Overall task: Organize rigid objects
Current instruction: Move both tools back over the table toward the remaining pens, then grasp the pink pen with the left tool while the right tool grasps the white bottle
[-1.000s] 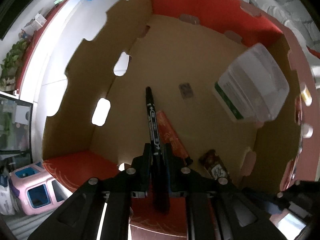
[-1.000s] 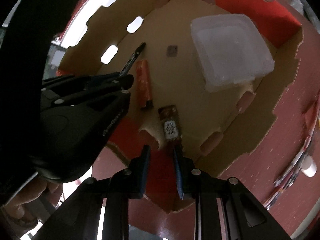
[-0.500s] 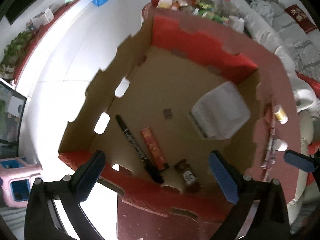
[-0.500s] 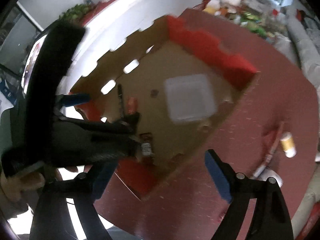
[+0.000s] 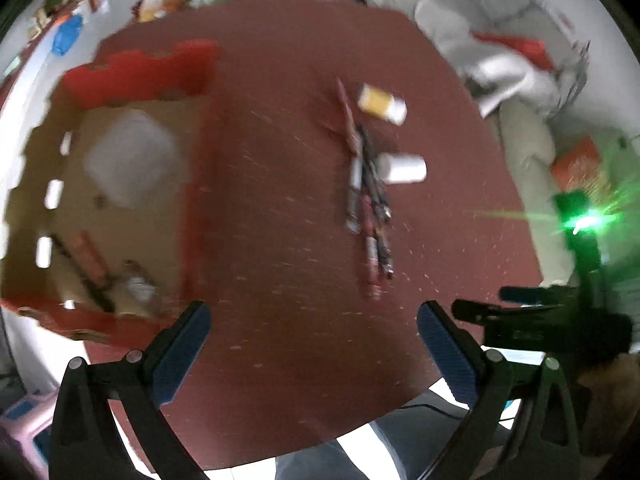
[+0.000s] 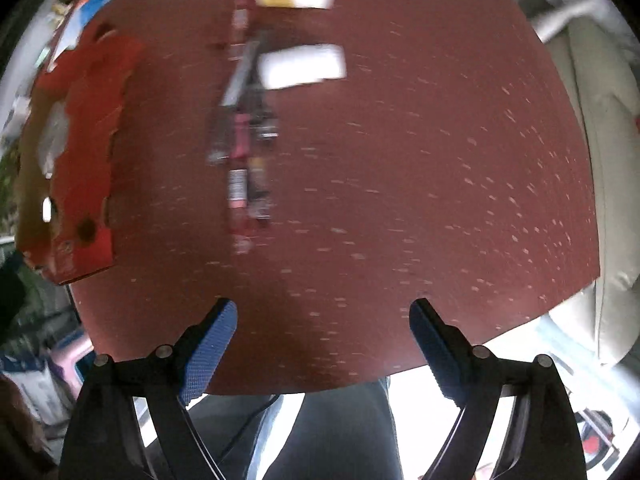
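**Operator:** Over the red table (image 5: 288,128) I hold both grippers high, and neither one has anything in it. My left gripper (image 5: 310,320) has its jaws spread wide; my right gripper (image 6: 322,318) is spread just as wide. I judge that suits a fresh pick, since both can drop onto whatever comes next.

**Observer:** Where are the things you're sorting?

**Operator:** A loose row of pens (image 5: 368,208) lies mid-table, ahead of both grippers, overlapping one another. Just beside them rest a white bottle (image 5: 402,168) and a yellow bottle (image 5: 382,104), each on its side.

**Observer:** And the box?

**Operator:** My cardboard box (image 5: 140,68) sits open at the table's left edge, well apart from the pens. Inside I see a clear plastic tub (image 5: 128,160) toward the far end, and at the near end a dark pen, a red stick and a small packet, all blurred. From the right wrist view I mostly see its outer wall.
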Motion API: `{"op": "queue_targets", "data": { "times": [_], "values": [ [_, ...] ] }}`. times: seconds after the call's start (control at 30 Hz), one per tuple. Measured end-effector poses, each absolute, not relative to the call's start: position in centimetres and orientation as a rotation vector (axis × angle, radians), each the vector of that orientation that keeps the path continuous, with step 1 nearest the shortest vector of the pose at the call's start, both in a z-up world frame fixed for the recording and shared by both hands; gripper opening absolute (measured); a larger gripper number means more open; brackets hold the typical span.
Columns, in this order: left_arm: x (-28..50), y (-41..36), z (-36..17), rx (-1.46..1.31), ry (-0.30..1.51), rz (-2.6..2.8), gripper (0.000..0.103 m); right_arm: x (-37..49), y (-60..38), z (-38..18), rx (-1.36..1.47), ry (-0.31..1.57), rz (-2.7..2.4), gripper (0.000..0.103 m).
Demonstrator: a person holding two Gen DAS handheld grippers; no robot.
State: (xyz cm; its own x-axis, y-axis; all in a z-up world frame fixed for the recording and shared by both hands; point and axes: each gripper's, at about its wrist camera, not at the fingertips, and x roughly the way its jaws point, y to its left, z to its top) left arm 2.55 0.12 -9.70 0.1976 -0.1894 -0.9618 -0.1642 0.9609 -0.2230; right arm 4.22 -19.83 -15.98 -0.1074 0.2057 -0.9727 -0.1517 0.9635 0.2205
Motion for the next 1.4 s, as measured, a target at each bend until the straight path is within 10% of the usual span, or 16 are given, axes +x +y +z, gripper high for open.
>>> {"op": "queue_targets", "data": {
  "times": [0.7,1.1,1.4],
  "values": [
    [23.7,-1.4,-20.7,-0.265,1.461,0.444,0.103,9.7,-31.0,-19.5,0.138,1.693,0.398,0.089],
    [19.3,1.3,-20.8,-0.318,1.498,0.526,0.103,11.9,-30.0,-19.8,0.099,1.678,0.471,0.089],
    [14.8,0.6,-21.1,-0.532,1.488,0.445,0.103,15.2,-20.4,-16.5,-0.475,1.329,0.814,0.089]
  ]
}}
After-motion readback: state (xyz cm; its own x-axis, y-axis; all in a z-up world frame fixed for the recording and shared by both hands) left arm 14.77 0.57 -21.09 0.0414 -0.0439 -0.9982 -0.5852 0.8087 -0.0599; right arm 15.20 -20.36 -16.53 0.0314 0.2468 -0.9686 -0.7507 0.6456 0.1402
